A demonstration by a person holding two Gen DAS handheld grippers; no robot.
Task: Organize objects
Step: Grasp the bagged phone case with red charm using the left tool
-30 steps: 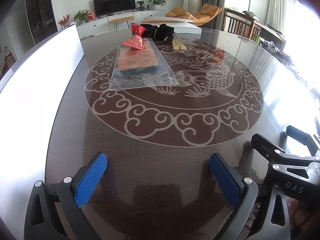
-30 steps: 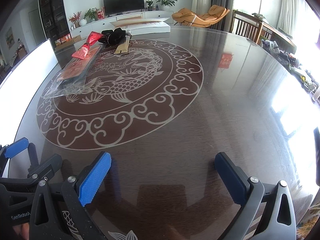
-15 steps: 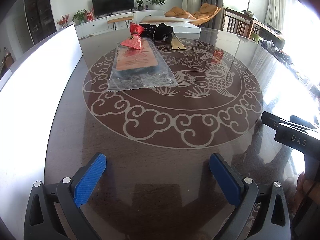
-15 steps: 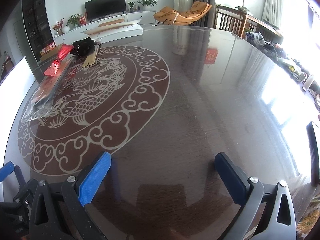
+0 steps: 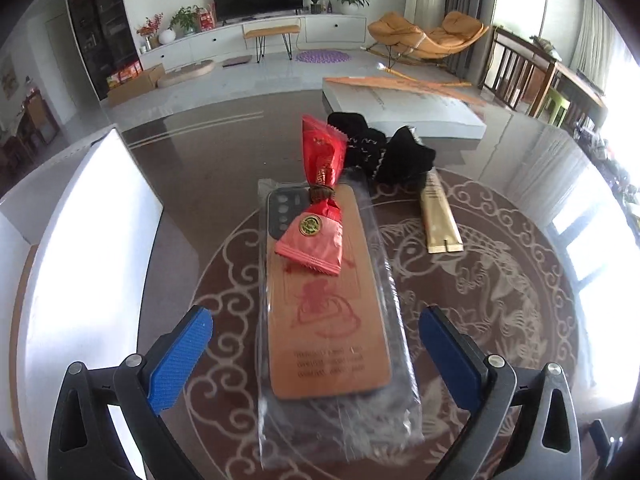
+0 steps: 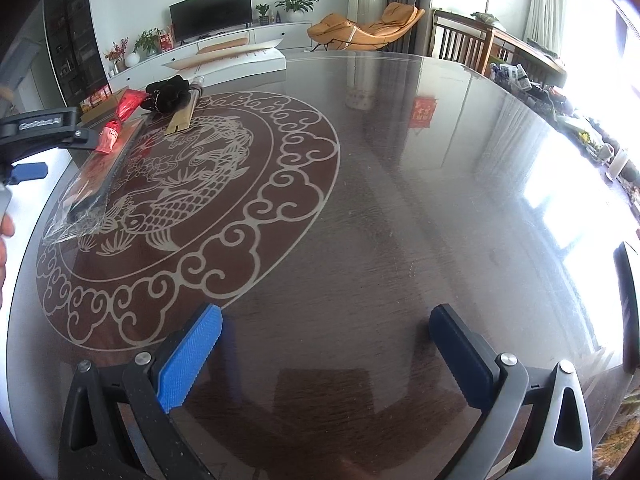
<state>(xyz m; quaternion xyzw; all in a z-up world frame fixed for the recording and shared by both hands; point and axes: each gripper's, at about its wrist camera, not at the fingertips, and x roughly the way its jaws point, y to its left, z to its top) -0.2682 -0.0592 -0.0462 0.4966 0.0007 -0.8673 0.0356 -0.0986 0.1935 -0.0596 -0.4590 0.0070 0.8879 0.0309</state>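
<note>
A copper phone case in a clear plastic bag (image 5: 328, 320) lies on the dark round table, its near end between the blue pads of my open left gripper (image 5: 316, 356). A red tied pouch (image 5: 320, 208) rests across the bag's far end. Behind it lie a black fabric piece (image 5: 384, 152) and a gold stick packet (image 5: 440, 216). My right gripper (image 6: 326, 352) stands open over bare table at the right. From there the bag (image 6: 92, 184), pouch (image 6: 120, 120), black fabric (image 6: 168, 92) and gold packet (image 6: 184, 114) show far left.
A white box (image 5: 80, 240) stands at the table's left edge, and a flat white box (image 5: 400, 104) lies at the far edge. The left gripper's body (image 6: 40, 128) and a hand (image 6: 4, 240) show in the right wrist view. Chairs and cluttered furniture stand past the table's right side.
My left gripper has moved forward across the table until its open fingers flank the near end of the bagged phone case. The right gripper swung rightward, then turned back a little.
</note>
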